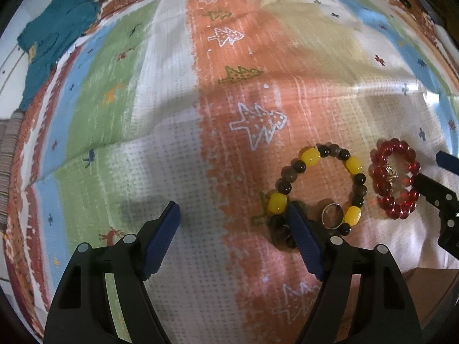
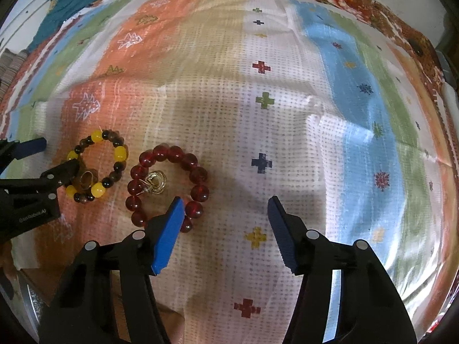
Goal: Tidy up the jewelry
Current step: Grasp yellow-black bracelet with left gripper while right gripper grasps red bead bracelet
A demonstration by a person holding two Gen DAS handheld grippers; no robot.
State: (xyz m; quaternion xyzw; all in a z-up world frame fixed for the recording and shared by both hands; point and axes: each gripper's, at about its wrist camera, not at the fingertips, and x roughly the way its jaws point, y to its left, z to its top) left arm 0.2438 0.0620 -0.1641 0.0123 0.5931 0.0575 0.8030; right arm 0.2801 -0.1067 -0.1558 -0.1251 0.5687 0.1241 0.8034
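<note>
The left gripper (image 1: 235,212) points steeply down with its jaws spread and nothing clamped between them; only patterned cloth (image 1: 178,114) lies in the gap. Its right-hand blue pad overlaps the near edge of the yellow-and-brown bracelet (image 1: 318,189), though whether it touches the beads cannot be told. Inside that bracelet's loop, at its near side, lies a small ring (image 1: 332,215).

The right gripper (image 2: 225,207) also hangs released, jaws apart over bare cloth. Its left-hand pad sits at the near rim of the red bead bracelet (image 2: 167,185); contact is unclear. A gold charm (image 2: 155,185) rests inside the red loop.

The two bracelets lie just beside each other on the cloth, the red one to the right of the yellow-and-brown one. The cloth is striped in orange, green, blue and white with tree and cross motifs and shows creases. A teal garment (image 1: 54,40) lies well apart at the far left corner.
</note>
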